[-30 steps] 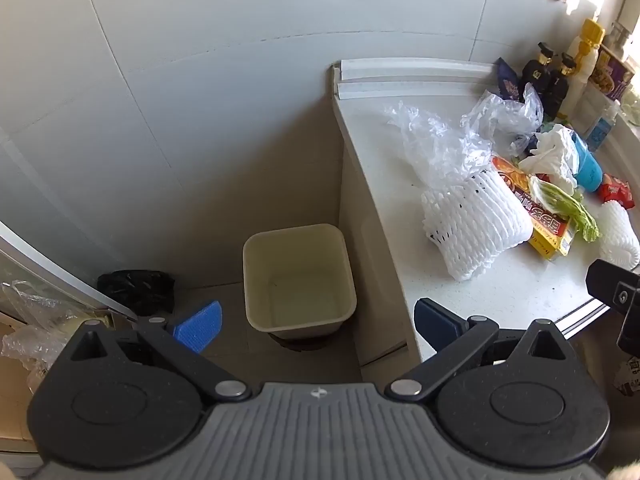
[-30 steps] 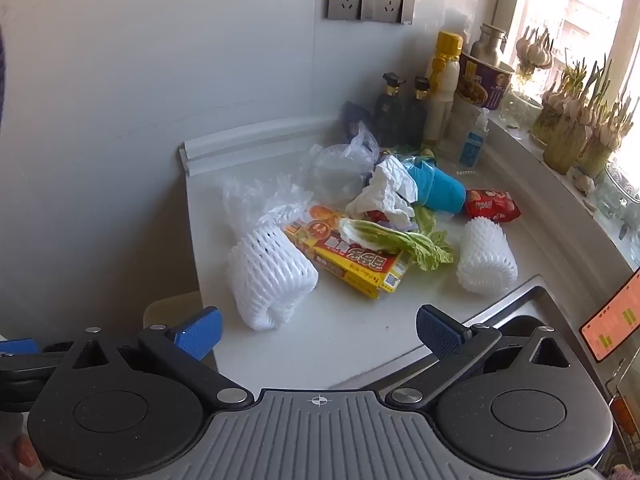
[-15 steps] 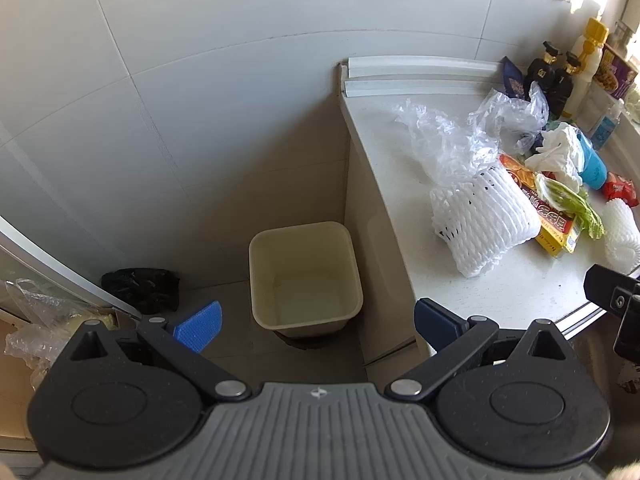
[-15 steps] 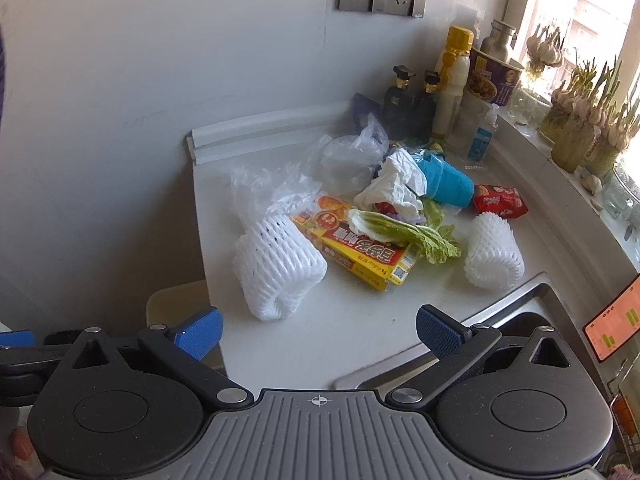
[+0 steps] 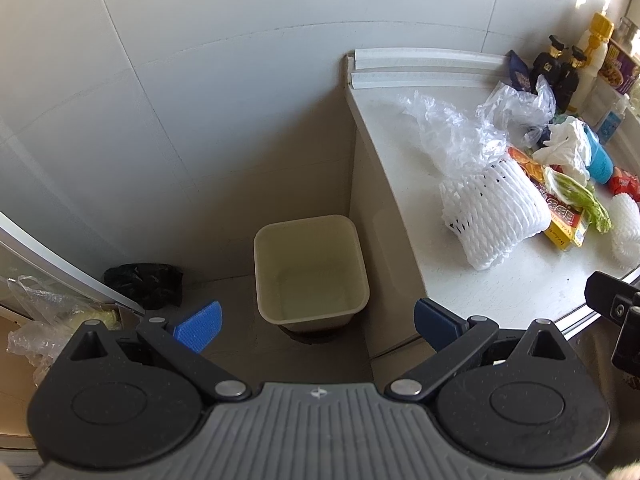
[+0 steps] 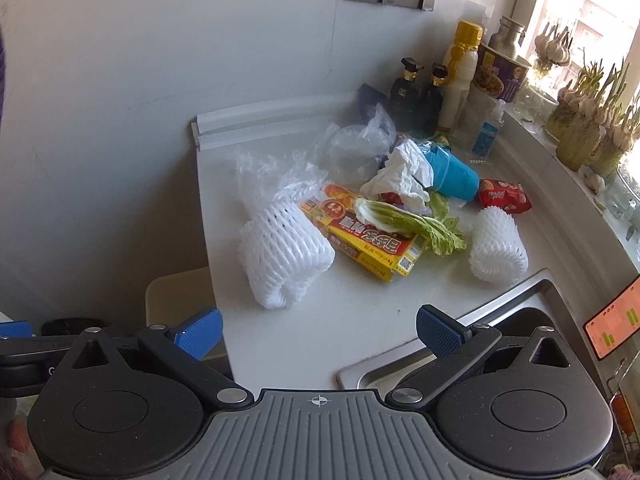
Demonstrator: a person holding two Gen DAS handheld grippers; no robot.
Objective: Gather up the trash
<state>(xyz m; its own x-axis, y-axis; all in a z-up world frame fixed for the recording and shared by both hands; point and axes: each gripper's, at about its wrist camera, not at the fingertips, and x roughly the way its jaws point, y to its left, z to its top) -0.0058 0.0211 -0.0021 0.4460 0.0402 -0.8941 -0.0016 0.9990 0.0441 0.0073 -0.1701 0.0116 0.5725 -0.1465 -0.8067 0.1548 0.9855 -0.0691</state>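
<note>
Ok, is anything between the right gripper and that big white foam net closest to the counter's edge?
Nothing visible. The right gripper is open, with only bare counter between it and the foam net. The yellow box sits beside the net, off that path.

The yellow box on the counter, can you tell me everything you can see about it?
The yellow box is flat and long, probably cardboard, with a red and orange printed top, big characters and a small square code at one corner. It looks closed and lies flat on the white counter. A green cabbage leaf lies across it, and the big white foam net presses against its left end. Neither gripper touches it.
</note>
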